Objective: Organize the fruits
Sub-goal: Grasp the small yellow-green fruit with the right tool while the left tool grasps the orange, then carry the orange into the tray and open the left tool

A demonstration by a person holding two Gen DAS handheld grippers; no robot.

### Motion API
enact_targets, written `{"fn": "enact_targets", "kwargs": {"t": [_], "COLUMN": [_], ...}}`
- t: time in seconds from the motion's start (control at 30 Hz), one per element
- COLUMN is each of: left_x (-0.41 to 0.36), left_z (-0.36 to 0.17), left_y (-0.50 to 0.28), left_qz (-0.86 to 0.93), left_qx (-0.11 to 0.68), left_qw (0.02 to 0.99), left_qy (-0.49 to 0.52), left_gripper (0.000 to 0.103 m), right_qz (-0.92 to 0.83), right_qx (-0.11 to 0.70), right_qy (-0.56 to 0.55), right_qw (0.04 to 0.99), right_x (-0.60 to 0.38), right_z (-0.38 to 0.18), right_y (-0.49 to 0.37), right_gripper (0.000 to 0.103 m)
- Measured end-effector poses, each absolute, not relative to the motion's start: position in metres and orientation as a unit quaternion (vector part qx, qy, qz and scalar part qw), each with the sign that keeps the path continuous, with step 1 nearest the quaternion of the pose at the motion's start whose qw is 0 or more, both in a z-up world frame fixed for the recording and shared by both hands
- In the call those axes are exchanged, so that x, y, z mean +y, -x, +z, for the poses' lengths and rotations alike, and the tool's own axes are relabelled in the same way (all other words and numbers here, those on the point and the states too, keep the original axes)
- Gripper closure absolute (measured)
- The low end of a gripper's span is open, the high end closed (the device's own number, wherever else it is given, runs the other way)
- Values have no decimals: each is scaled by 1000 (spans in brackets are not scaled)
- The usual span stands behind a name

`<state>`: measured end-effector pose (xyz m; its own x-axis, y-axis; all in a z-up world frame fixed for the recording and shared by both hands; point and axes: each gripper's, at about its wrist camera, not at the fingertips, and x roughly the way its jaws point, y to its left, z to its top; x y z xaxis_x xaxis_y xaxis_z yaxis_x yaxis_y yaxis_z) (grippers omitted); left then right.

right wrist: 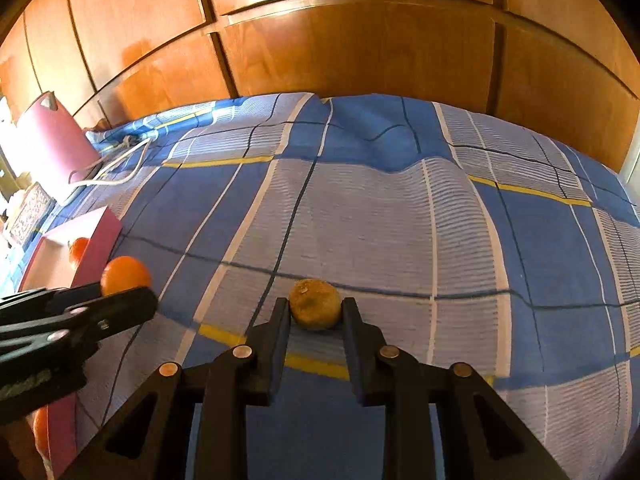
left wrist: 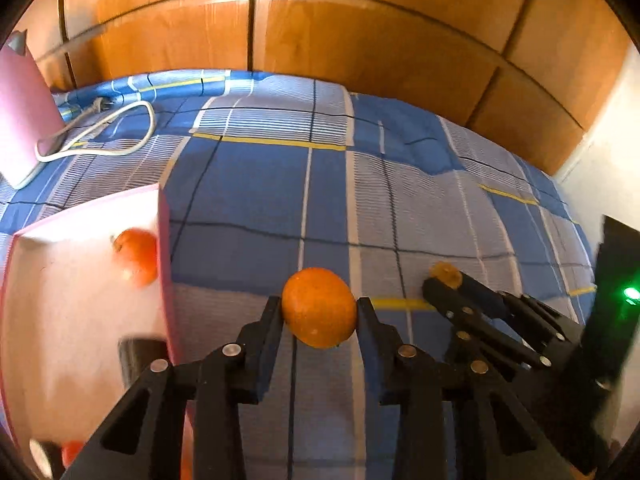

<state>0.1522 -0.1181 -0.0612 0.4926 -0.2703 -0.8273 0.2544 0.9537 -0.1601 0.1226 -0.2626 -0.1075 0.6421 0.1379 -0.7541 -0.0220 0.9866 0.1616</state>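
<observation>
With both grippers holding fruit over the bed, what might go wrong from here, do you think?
1. The orange sits at the very tips of the left gripper; being round, it might slip out and roll across the bedspread.
2. The pink box has a raised wall, which the orange could clip.
3. The right gripper pinches the brown fruit just as shallowly.

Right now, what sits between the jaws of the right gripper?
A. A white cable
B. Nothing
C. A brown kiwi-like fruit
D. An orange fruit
C: in the right wrist view the right gripper has its jaws closed on a brown fruit, while the orange is held by the left gripper, beside the pink box.
</observation>
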Motion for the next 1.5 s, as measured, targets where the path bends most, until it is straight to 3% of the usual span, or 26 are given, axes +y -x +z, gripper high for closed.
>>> {"fn": "enact_targets", "kwargs": {"t": [0.7, 1.5], "left_x": [-71, 34], "left_z": [-16, -23], "left_y": [-47, -45], "left_qz": [-159, -52], "left_qx": [421, 397], "left_qw": [893, 913], "left_qy": [31, 76], "left_gripper": [66, 66], "right_qz": [62, 124], "right_qx": [419, 407], "right_qy": [-46, 5], "right_qw": [905, 905], "right_x": [-224, -160], "right_z": [-106, -78], "right_y": [-29, -6], "right_gripper": [77, 78]}}
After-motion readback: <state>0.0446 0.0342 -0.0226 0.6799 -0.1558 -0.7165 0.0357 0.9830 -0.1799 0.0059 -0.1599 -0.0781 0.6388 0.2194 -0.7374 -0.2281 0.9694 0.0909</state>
